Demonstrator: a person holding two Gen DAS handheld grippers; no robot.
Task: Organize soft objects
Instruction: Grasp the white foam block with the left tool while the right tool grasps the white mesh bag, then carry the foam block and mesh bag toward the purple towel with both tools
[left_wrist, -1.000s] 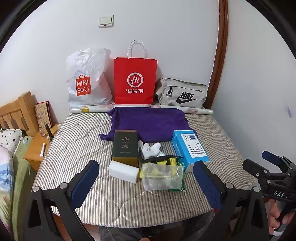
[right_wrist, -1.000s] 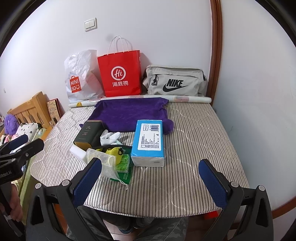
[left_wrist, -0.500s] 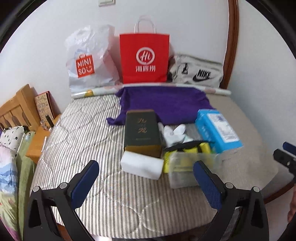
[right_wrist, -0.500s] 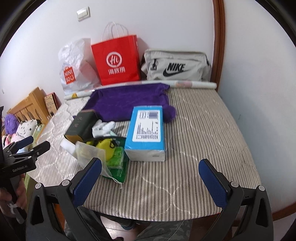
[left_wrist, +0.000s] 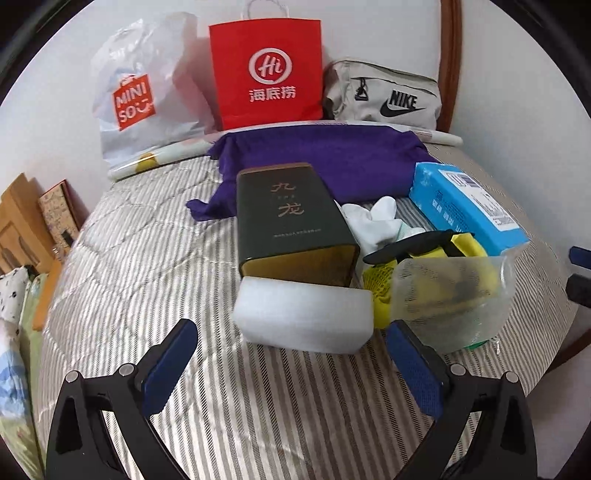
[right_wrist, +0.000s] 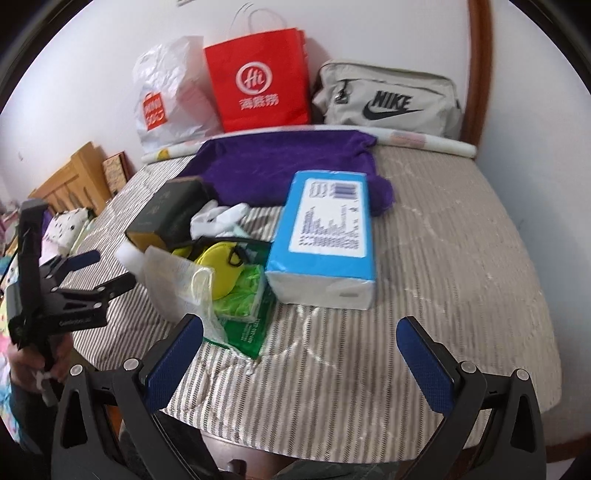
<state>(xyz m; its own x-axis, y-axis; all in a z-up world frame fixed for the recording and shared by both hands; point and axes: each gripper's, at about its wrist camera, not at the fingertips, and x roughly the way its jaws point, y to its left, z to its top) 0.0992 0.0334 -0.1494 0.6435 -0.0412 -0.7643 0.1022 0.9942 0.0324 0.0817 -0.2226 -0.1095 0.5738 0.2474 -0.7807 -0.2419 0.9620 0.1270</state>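
Low in the left wrist frame, the left gripper (left_wrist: 291, 363) stands spread wide and empty, the white foam block (left_wrist: 303, 315) just beyond its pads. At the bottom of the right wrist frame, the right gripper (right_wrist: 299, 356) also gapes, holding nothing, facing the blue tissue pack (right_wrist: 323, 240). Nothing looks sorted yet: white gloves (left_wrist: 376, 221), purple cloth (left_wrist: 325, 162) and yellow pouch (right_wrist: 221, 271) lie jumbled at centre frame.

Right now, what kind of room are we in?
Probably a bedroom. There is a striped quilted mattress, a wooden headboard with pillows beside it, and shopping bags against the wall.
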